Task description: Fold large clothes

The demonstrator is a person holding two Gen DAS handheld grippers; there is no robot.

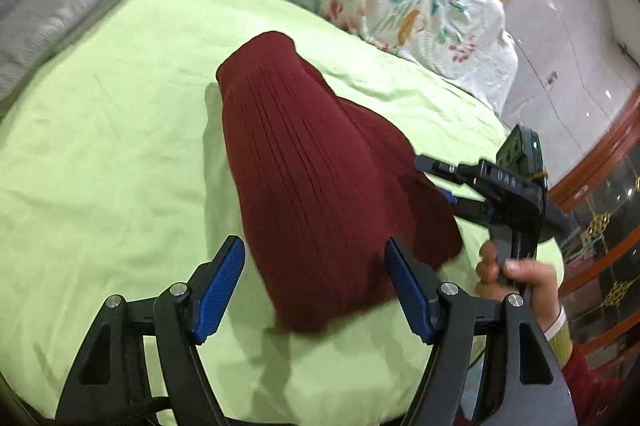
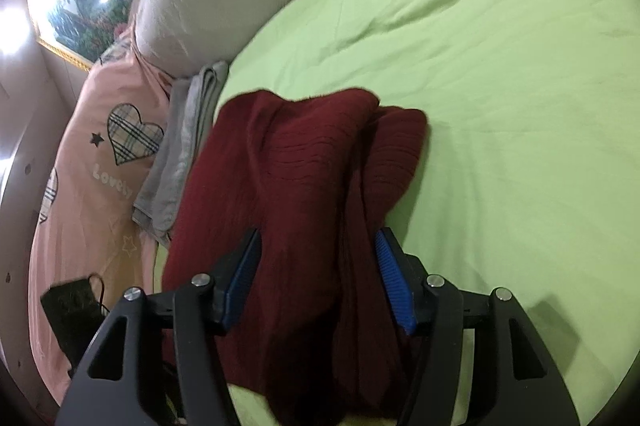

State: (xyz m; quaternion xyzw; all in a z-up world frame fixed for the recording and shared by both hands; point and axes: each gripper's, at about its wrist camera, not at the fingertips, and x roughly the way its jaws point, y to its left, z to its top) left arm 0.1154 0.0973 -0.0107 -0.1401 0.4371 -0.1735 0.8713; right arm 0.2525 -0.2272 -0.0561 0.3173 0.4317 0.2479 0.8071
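Maroon ribbed garment [image 1: 320, 186] lies folded on the green sheet [image 1: 100, 146], directly ahead of the left gripper [image 1: 316, 290], whose jaws stand spread. Right wrist view: right gripper [image 2: 320, 274] spread wide, garment [image 2: 304, 186] bunched between its blue pads [image 2: 394, 282], contact unclear.

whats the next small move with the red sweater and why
Probably close the right gripper on the dark red sweater. Its blue fingers stand open on either side of the bunched knit on the green sheet, while the left gripper is open too, so nothing holds the cloth for the next fold.
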